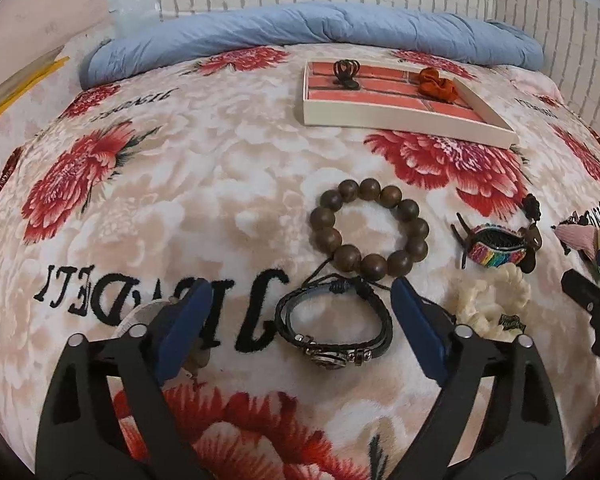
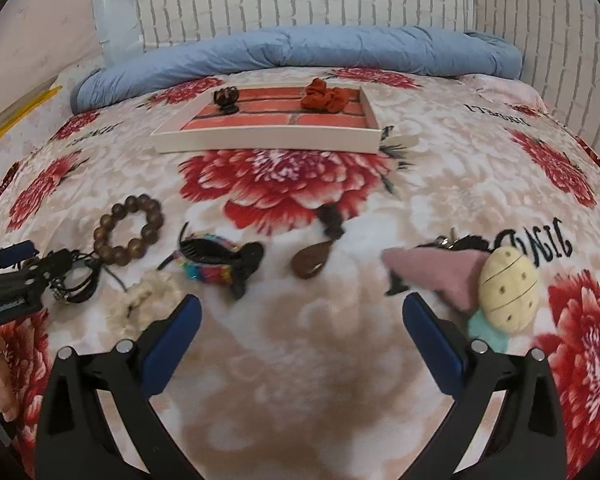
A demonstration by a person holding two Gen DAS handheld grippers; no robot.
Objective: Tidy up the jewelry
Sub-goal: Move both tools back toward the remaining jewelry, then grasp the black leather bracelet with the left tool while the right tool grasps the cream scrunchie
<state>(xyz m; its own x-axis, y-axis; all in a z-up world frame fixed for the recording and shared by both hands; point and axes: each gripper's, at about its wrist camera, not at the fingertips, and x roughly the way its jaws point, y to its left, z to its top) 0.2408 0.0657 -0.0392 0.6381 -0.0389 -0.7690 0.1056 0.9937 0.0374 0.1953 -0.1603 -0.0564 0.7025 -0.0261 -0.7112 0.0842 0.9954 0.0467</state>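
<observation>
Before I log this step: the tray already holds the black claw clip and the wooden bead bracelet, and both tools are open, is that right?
Not quite. The tray holds the black claw clip and an orange scrunchie; the wooden bead bracelet lies on the blanket, as the left wrist view shows. The left tool and right tool are both open.

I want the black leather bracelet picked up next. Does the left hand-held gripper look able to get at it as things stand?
Probably yes. The left hand-held gripper is open, and the black leather bracelet lies flat between its fingers with nothing on top; only the wooden bead bracelet sits just beyond.
</observation>
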